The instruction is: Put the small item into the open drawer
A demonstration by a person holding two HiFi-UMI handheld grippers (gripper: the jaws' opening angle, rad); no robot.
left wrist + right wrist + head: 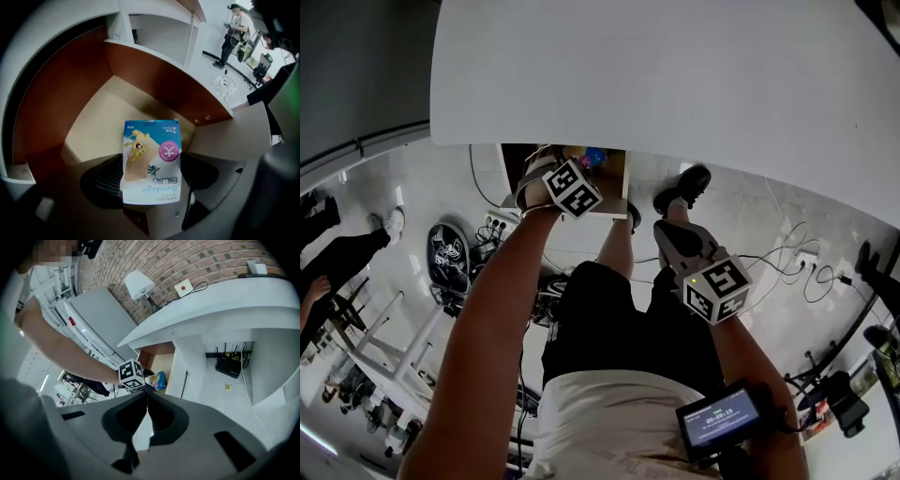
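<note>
Blue-and-white bandage packet (pixel 151 161) stands pinched between the jaws of the left gripper (pixel 151 183), its printed face toward that gripper's camera. It hangs over the open drawer (pixel 93 126), whose beige floor spreads toward 11 o'clock from the packet, with brown walls around it. In the head view this gripper reaches under the white desk top (pixel 675 66). The right gripper (pixel 677 242) sits at 4 o'clock from it, well apart, jaws pressed together on nothing.

Blue-and-white bandage packet (pixel 151 161), print upside down, is pinched in the left gripper (pixel 151 183). It hangs over the open drawer (pixel 89 131), which has a beige floor and brown walls.
</note>
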